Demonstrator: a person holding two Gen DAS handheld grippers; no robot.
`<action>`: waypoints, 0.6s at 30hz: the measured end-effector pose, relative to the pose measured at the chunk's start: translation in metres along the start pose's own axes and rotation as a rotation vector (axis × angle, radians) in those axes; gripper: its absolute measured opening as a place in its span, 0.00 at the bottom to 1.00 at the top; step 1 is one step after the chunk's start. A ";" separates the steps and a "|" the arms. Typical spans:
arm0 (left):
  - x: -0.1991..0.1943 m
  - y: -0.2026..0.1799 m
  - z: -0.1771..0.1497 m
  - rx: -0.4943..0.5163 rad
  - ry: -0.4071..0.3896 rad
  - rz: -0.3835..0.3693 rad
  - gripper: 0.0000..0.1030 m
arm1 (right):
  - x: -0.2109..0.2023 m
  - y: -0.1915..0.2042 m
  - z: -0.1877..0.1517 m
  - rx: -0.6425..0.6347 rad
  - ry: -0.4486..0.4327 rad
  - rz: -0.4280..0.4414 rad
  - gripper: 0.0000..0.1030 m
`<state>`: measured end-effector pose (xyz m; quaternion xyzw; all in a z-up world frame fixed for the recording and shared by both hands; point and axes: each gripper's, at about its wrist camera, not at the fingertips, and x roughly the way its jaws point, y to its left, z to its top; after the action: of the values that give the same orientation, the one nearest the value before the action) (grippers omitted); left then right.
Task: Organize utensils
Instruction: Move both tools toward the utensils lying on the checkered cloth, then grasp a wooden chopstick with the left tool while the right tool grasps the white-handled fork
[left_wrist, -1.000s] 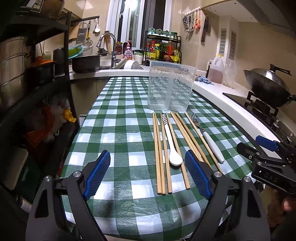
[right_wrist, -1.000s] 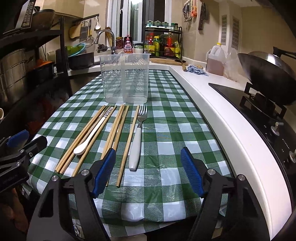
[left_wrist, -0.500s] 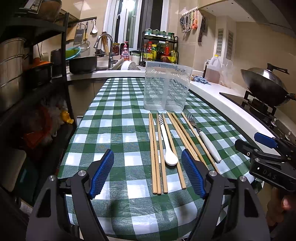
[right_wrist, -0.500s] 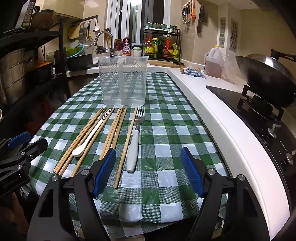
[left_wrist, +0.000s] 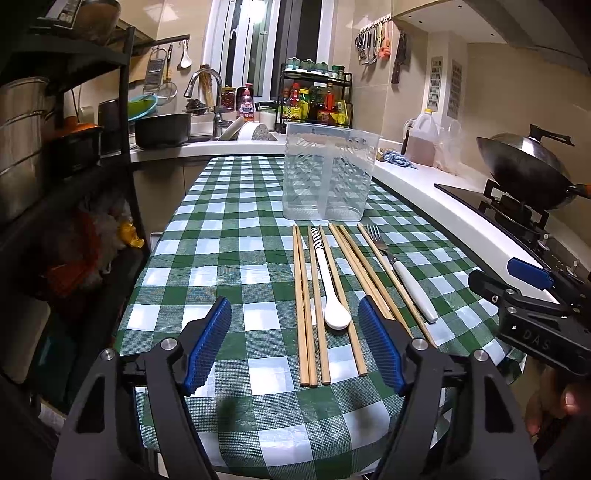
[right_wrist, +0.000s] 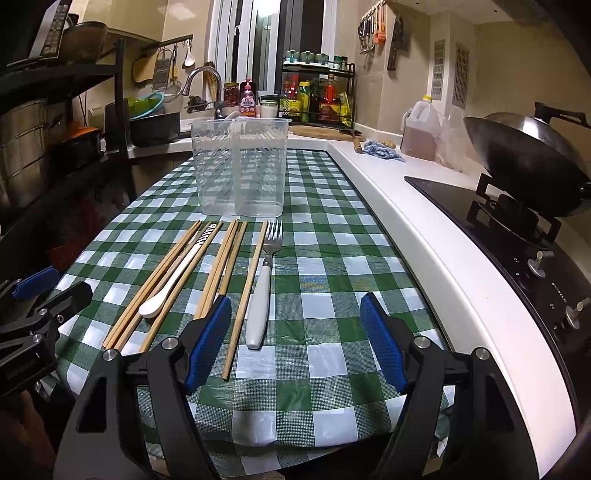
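Kitchen table in green checked cloth (left_wrist: 236, 266): chopsticks (left_wrist: 303, 306), white spoon (left_wrist: 334, 295) and fork (right_wrist: 264, 280) lie before our empty divided holder (right_wrist: 240, 173). Both our left gripper (left_wrist: 295, 345) and right gripper (right_wrist: 295, 339) gape, holding nothing. Light, stiff, likely slippery; we judge mid-handle safest.

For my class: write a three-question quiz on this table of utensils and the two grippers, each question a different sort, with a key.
1. True or false: the white spoon lies inside the clear container.
2. The fork has a handle of which colour? A red, B white, C black.
3. Fill in: the left gripper and right gripper are both ____.

Key: 1 false; 2 B; 3 open.
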<state>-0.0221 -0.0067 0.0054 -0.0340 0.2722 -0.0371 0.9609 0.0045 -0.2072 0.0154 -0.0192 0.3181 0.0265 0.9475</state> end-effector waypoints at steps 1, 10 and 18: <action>0.000 0.000 0.000 0.000 0.000 -0.001 0.67 | 0.000 0.000 0.000 0.002 0.001 0.000 0.69; 0.000 -0.001 -0.002 0.002 0.000 -0.009 0.61 | 0.001 0.000 0.000 0.004 0.017 0.020 0.69; 0.019 0.007 -0.011 -0.044 0.114 -0.025 0.22 | 0.027 -0.005 -0.003 0.069 0.129 0.131 0.34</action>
<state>-0.0110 -0.0021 -0.0145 -0.0563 0.3268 -0.0449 0.9423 0.0243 -0.2116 -0.0028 0.0326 0.3797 0.0759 0.9214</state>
